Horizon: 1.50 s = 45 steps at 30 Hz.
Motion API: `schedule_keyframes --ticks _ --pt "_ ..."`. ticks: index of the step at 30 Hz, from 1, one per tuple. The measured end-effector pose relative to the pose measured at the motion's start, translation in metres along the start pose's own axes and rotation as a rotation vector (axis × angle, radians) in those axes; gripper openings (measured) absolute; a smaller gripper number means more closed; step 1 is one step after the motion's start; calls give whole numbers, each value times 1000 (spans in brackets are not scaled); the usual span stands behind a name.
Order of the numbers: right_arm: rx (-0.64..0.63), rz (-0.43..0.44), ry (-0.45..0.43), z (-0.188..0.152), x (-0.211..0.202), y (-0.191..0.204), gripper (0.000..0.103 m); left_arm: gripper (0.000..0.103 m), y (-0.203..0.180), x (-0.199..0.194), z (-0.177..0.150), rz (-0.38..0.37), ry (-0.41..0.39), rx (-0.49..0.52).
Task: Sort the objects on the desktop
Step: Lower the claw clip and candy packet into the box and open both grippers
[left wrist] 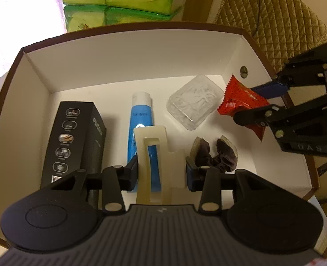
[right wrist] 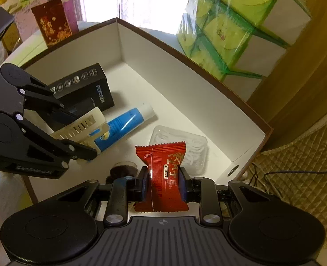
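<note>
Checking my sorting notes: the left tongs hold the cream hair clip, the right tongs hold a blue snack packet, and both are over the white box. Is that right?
One slip: the snack packet in the right tongs is red, not blue, as the right wrist view shows. The rest stands: the left tongs hold the cream hair clip, both over the white box.

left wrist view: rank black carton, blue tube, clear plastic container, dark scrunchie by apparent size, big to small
1. black carton
2. blue tube, partly hidden behind the cream hair claw held in the left gripper
3. clear plastic container, close to the tube; order unsure
4. dark scrunchie
</note>
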State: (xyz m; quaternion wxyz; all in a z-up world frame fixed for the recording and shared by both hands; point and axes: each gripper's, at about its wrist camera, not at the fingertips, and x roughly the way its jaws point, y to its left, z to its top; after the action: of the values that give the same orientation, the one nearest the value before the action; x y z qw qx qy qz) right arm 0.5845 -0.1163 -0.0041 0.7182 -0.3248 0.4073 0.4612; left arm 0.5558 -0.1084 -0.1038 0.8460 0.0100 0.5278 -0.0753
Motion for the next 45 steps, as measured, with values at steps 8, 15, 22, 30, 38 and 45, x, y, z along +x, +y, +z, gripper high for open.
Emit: schedule_keyframes --ticks 8,15,22,30,38,45 --pt "-35 -1 31 1 5 -1 25 38 2 1 -1 2 5 2" --pt "-54 -4 48 2 7 1 25 51 0 -7 0 -15 -7 13" --pt "-60 -27 35 2 6 1 25 51 2 -10 1 -5 -7 -8" --pt "-69 -56 -44 0 -7 1 83 64 3 -18 -2 26 -18 -12" --pt "-86 -10 -51 -8 -21 11 98 75 3 -31 -7 62 -38 -11" --pt "-58 15 -79 -13 -35 18 101 83 5 -44 -12 108 -49 -43"
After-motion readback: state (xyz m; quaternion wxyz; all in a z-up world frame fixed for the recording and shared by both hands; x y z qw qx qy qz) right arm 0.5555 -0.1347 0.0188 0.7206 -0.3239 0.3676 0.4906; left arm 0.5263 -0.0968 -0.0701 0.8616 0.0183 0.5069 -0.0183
